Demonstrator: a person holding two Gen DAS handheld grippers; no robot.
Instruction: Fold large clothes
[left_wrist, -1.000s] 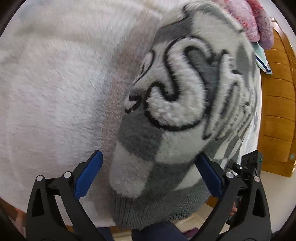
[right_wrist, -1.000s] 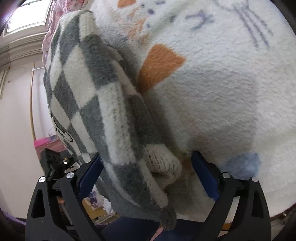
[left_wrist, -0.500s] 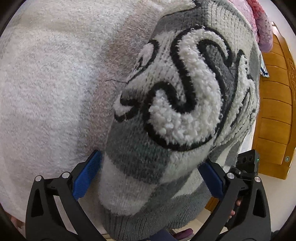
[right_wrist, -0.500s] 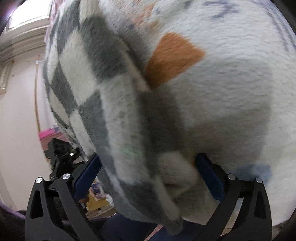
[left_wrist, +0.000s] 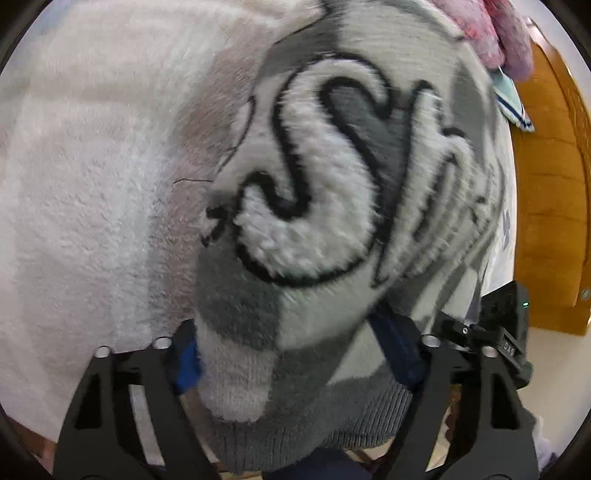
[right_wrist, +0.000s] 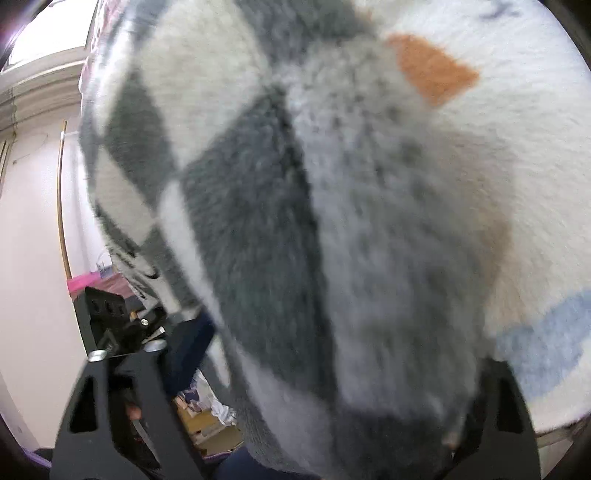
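A grey and white checked knit sweater (left_wrist: 314, 206) with fluffy white letters outlined in black lies on a white fleece blanket (left_wrist: 92, 184). My left gripper (left_wrist: 291, 354) straddles its ribbed grey hem, jaws closing, blue pads (left_wrist: 186, 363) at the cloth's sides. In the right wrist view the sweater (right_wrist: 251, 221) fills the middle, blurred and very near. My right gripper (right_wrist: 340, 350) is closing around a bunched edge of it. Its left pad (right_wrist: 192, 347) shows beside the cloth, and the right finger is hidden behind the fabric.
The blanket carries an orange patch (right_wrist: 432, 70) and a blue one (right_wrist: 543, 350). A pink fluffy garment (left_wrist: 495, 40) lies at the far end, and wooden furniture (left_wrist: 546, 221) stands to the right. The other gripper's body (right_wrist: 107, 321) shows at the left, before a pale wall (right_wrist: 33, 258).
Both cameras have come closer to the sweater, which now fills more of each view. Both pairs of jaws have narrowed around its edge.
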